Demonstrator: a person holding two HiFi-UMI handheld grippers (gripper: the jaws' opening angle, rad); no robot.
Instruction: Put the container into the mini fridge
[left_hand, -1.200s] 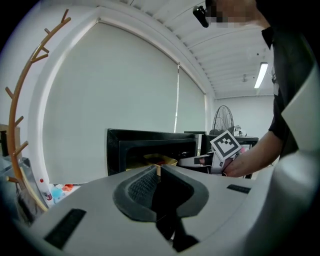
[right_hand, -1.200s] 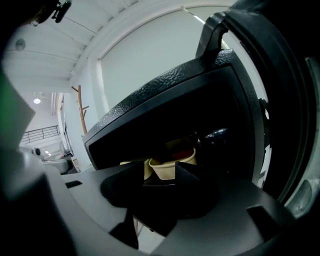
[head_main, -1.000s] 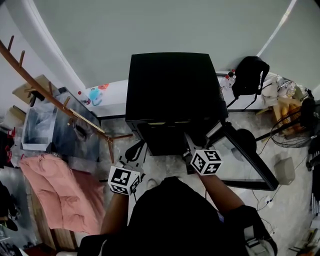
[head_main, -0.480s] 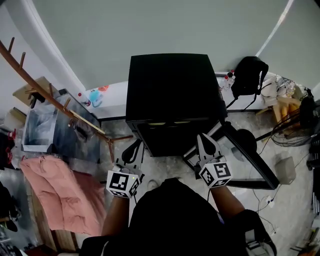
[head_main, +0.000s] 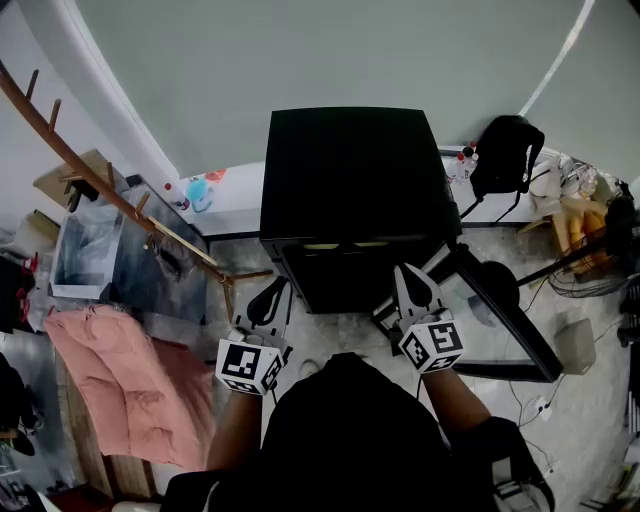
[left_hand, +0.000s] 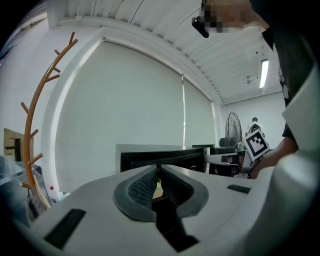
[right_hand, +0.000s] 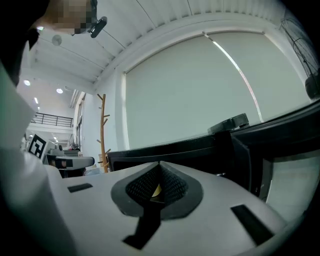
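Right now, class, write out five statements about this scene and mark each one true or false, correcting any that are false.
1. The black mini fridge has its glass-fronted door swung open. True.
2. The left gripper has its jaws shut with nothing between them. True.
3. The right gripper is holding a container. False: its jaws are shut and empty, and no container shows in it.
4. The pink cloth lies to the right of the fridge. False: it lies on the floor to the fridge's left.
5. A black backpack sits to the fridge's right. True.
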